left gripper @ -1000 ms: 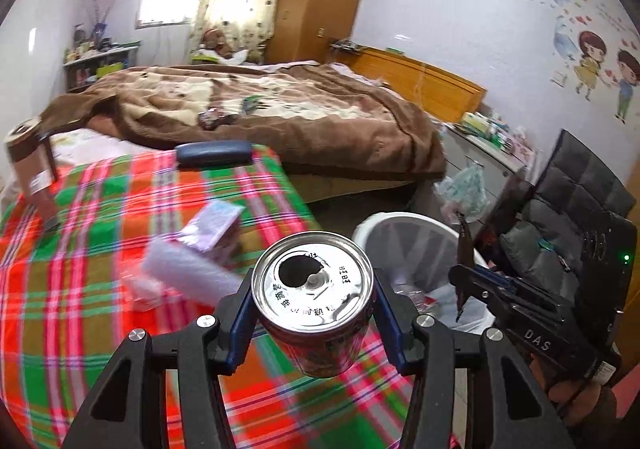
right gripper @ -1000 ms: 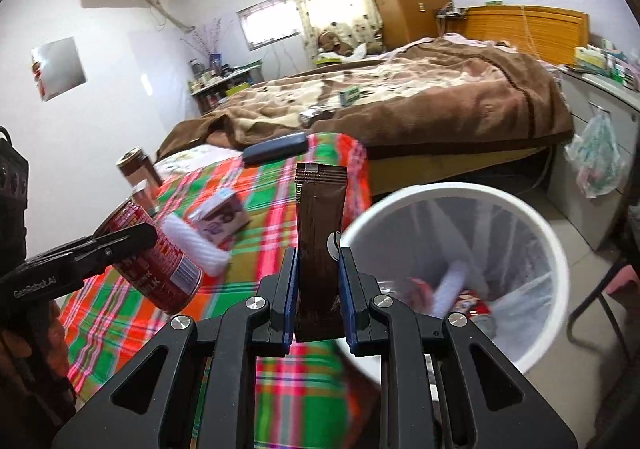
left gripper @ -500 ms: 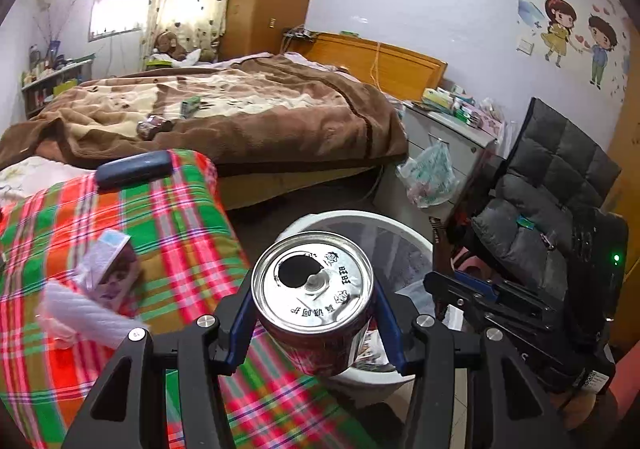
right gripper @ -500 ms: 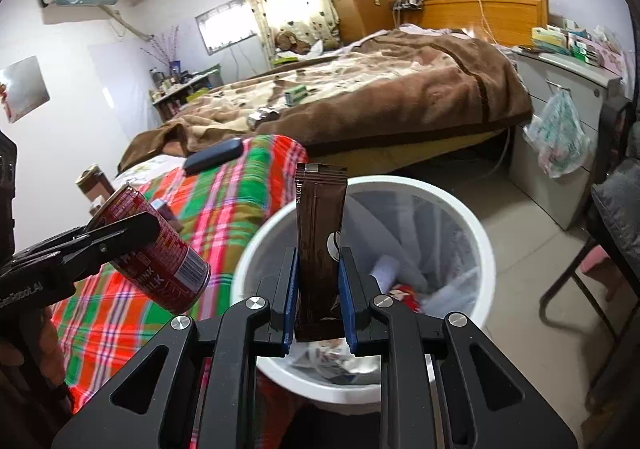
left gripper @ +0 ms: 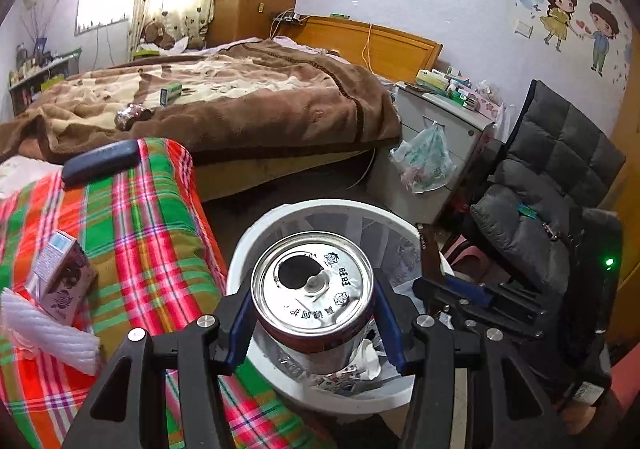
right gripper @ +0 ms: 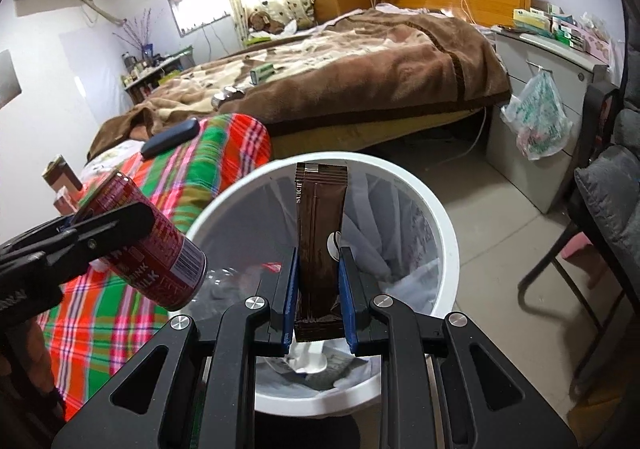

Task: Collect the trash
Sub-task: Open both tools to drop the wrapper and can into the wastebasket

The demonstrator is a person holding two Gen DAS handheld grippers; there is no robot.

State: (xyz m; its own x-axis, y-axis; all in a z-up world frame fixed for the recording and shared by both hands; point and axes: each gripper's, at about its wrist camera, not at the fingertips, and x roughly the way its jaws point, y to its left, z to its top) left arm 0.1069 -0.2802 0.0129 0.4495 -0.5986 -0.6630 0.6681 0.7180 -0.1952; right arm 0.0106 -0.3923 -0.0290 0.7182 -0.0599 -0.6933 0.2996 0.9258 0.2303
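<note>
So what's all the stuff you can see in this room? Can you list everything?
Can: one, red with silver top, held over the bin.
Sachet: one, dark brown, held upright over the bin.
Bin: one, white, on the floor, trash inside.
Plaid cloth: one, red and green, beside the bin.
Small carton: one, purple, on the plaid cloth.
Foam sheet: one, white, by the carton.
Dark case: one, on the cloth's far edge.
Blanket: one, brown, on the bed.
Plastic bag: one, greenish, hanging on the cabinet.
Chair: one, grey, right.
Left gripper: black, shut on the can.
Right gripper: black, shut on the sachet.
</note>
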